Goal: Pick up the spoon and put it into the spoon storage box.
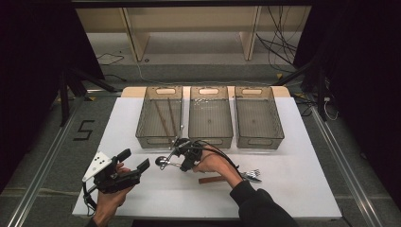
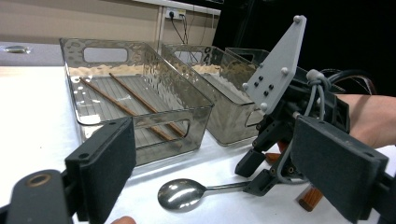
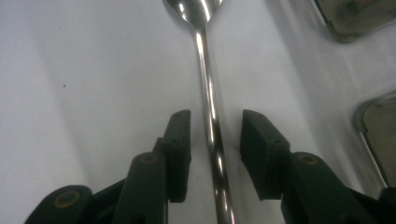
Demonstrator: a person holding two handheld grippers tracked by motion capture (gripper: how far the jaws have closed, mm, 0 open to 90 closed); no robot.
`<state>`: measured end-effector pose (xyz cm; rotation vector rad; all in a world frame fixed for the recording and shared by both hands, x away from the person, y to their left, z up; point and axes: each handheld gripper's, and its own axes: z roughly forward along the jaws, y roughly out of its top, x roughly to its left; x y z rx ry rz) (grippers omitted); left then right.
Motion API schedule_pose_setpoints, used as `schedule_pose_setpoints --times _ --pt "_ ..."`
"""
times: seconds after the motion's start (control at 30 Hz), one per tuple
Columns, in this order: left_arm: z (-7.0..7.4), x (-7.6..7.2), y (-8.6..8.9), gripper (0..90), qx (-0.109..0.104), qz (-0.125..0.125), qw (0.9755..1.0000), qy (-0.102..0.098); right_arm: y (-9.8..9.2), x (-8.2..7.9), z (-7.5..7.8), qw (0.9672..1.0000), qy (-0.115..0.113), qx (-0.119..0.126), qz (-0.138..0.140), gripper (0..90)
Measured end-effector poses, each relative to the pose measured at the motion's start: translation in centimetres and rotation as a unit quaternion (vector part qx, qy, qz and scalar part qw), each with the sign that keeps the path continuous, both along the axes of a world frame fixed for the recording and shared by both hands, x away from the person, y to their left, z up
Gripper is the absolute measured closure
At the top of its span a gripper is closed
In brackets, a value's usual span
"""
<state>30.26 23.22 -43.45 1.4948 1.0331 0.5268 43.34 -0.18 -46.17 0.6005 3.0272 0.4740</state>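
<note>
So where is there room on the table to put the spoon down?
The white table is bare right of the fork, and along its left side beside the left bin, which holds chopsticks. The middle bin and right bin look empty. It is crowded around the spoon and right gripper.

At the centre of the high view a shiny silver spoon (image 1: 163, 161) lies on the white table (image 1: 293, 179). Beside it, lower centre, a reddish-brown wooden piece (image 1: 211, 179) and a silver fork (image 1: 253, 175) show. Across the upper middle stand three smoky grey, see-through bins (image 1: 259, 116) with a rippled surface; the leftmost holds two brown chopsticks (image 1: 166, 118). At lower left the left gripper (image 1: 135, 161) is black with a pale grey plate; the right gripper (image 3: 212, 135), at the bottom of its own view, has matte black jaws with brass-coloured pins. The sleeve (image 1: 262, 205) at lower right is black. The floor (image 1: 47, 156) at left is dark grey with a black "5" mark.
</note>
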Motion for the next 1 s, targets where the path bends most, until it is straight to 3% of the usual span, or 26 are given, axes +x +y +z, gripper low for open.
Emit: schedule_pose_setpoints --times 0.37,0.73,1.0 --pt "0.00 -0.03 0.01 13.6 0.000 0.000 1.0000 0.000 0.42 -0.17 0.05 0.9993 -0.011 -0.032 0.012 74.3" --pt "0.00 -0.04 -0.04 13.6 0.001 0.000 1.0000 -0.001 0.59 -0.37 0.08 0.9991 -0.010 -0.037 0.016 83.5" --pt "0.00 -0.05 -0.01 13.6 0.001 0.000 1.0000 -0.002 0.42 -0.43 0.22 0.9992 -0.013 -0.033 0.019 85.0"
